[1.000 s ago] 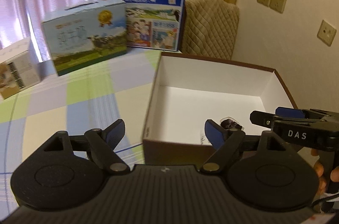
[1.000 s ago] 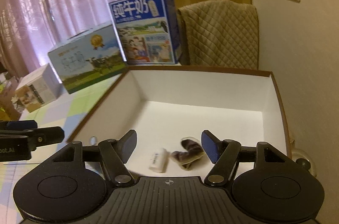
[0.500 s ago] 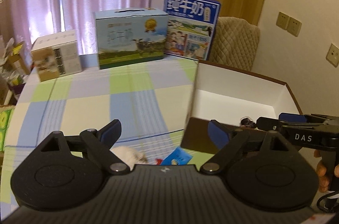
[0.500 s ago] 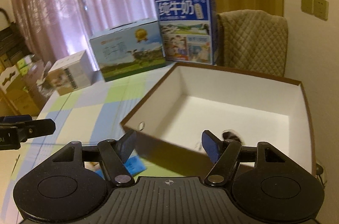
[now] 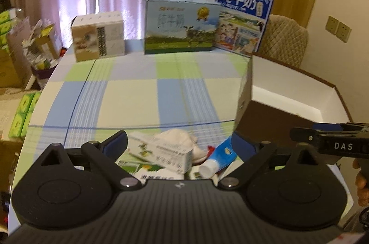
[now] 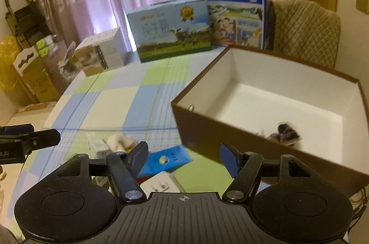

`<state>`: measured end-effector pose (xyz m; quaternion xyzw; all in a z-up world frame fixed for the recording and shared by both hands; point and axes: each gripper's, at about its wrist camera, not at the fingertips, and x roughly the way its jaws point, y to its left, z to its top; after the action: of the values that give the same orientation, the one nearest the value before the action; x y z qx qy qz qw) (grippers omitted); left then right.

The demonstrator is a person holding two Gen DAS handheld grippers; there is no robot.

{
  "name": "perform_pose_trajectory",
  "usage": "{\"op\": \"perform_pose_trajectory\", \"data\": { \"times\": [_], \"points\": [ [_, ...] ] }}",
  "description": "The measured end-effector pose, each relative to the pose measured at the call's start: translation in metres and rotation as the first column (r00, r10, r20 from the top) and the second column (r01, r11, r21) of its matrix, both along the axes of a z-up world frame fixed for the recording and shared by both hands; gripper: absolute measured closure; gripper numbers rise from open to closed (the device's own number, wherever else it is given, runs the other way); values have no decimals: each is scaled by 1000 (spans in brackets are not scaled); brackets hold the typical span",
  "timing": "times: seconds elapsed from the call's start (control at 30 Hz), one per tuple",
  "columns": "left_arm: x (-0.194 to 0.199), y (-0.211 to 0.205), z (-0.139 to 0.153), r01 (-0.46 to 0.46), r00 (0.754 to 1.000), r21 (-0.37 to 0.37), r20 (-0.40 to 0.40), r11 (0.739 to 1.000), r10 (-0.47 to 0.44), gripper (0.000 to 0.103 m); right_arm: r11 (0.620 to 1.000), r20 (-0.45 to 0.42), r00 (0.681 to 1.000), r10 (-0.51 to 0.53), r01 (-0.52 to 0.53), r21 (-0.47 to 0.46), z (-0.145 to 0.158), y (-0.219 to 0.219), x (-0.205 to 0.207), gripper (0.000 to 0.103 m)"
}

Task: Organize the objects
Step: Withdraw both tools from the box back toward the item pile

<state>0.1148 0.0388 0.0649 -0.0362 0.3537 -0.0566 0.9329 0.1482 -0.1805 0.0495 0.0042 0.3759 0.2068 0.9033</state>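
Note:
A brown box with a white inside (image 6: 288, 91) (image 5: 272, 119) stands at the right of the checked tablecloth; a dark wrapped item (image 6: 286, 132) lies in its near corner. In front of the box lies a small pile: a blue-and-white tube (image 5: 219, 157) (image 6: 166, 159), a white-and-green carton (image 5: 161, 151), a white crumpled bag (image 5: 177, 140) (image 6: 120, 141) and flat packets. My left gripper (image 5: 180, 143) hovers open above the pile, holding nothing. My right gripper (image 6: 183, 155) is open and empty, between the tube and the box's near wall.
Two milk cartons (image 5: 180, 25) (image 5: 242, 18) and a small white-and-tan box (image 5: 98, 35) stand along the table's far edge. A quilted chair back (image 6: 304, 31) rises behind the brown box. Cardboard boxes and green packs (image 5: 23, 114) crowd the floor at left.
Both grippers have pulled back and to the left, away from the brown box's inside. The pile of small items in front of the box has come into view under them.

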Motion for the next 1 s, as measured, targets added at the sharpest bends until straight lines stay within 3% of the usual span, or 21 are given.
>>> {"op": "perform_pose_trajectory", "data": {
  "times": [0.7,1.0],
  "points": [
    [-9,34,-54,-86,991,29,-105,996,88,1,1000,-140,990,14,-11,25,-59,4,6,37],
    [-8,39,-68,-91,987,45,-129,995,96,1,996,-159,984,85,-83,21,-72,20,2,37]
  ]
}}
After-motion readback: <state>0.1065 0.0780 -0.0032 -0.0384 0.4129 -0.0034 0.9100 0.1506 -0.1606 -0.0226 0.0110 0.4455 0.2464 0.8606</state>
